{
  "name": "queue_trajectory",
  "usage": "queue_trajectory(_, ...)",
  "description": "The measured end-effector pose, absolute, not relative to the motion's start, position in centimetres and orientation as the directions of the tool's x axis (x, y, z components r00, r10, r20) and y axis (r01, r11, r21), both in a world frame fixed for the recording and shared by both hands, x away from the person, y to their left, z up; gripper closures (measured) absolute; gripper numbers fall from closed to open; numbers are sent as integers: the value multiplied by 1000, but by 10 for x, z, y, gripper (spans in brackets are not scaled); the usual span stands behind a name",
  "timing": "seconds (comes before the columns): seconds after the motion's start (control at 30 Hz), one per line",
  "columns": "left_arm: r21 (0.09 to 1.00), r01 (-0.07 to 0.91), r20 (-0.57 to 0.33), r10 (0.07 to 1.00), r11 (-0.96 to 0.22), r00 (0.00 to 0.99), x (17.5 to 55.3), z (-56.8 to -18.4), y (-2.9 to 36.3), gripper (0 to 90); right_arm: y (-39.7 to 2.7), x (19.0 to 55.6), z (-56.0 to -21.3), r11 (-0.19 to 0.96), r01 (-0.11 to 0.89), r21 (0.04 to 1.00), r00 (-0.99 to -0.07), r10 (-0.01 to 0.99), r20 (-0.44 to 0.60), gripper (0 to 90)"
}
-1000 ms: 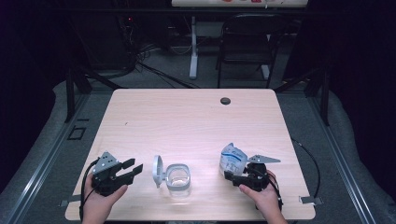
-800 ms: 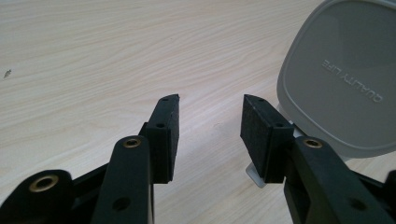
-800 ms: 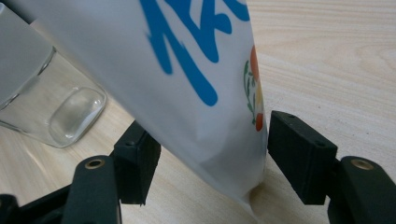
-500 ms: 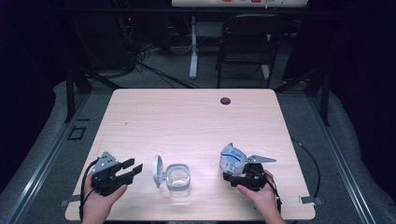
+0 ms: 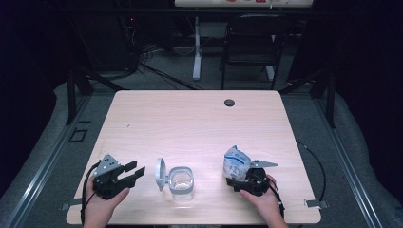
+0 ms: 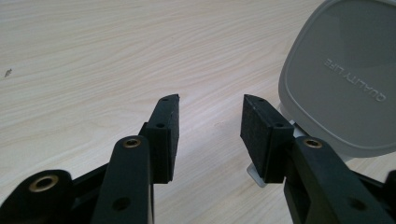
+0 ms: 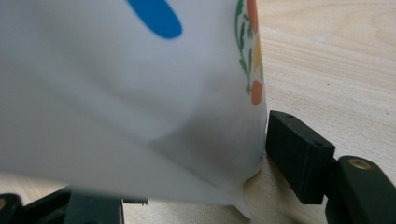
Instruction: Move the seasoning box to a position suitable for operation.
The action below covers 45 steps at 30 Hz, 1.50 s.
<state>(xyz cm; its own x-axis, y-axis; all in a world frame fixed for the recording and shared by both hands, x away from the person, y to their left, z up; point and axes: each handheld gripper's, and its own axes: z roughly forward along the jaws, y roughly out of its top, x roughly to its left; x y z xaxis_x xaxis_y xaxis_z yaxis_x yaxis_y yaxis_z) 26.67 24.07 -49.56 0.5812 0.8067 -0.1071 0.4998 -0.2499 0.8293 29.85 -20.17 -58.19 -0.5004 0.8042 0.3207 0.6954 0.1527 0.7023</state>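
Our right gripper (image 5: 247,179) has its fingers (image 7: 299,154) clenched on the lower edge of a white printed pouch (image 5: 236,161); in the right gripper view the pouch sits between them, one pad against its side, the other hidden beneath the film. The pouch stands tilted above the worktop (image 5: 199,123), to the right of a clear container (image 5: 182,183) whose grey hinged lid (image 5: 161,173) stands open on its left side. Our left gripper (image 5: 124,172) rests left of the lid with its fingers (image 6: 163,135) released, nothing between them, the lid's back just beside the right-hand pad.

We judge that the pouch is meant for the container. The grip is low and on thin film, so the pouch could sag, fold over or slip out as we lift and tip it. The container looks light and unheld; a nudge from the pouch could slide it or swing the lid shut. Steadying it with our left gripper would help.
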Motion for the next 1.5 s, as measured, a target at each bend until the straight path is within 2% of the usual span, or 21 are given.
queue_trajectory(0.53,829,501,-108,807,-249,580,267,-496,240,579,-199,298,-581,171,680,713,-512,807,294,389)
queue_trajectory(0.87,830,499,-106,807,-250,581,267,-495,241,579,-200,298,-581,185,663,725,-526,804,276,465)
queue_trajectory(0.93,830,500,-108,807,-249,580,267,-496,241,579,-200,297,-580,209,654,727,-533,810,246,483)
queue_trajectory(1.5,830,500,-109,806,-249,581,267,-496,241,579,-197,295,-580,231,616,753,-562,799,214,518)
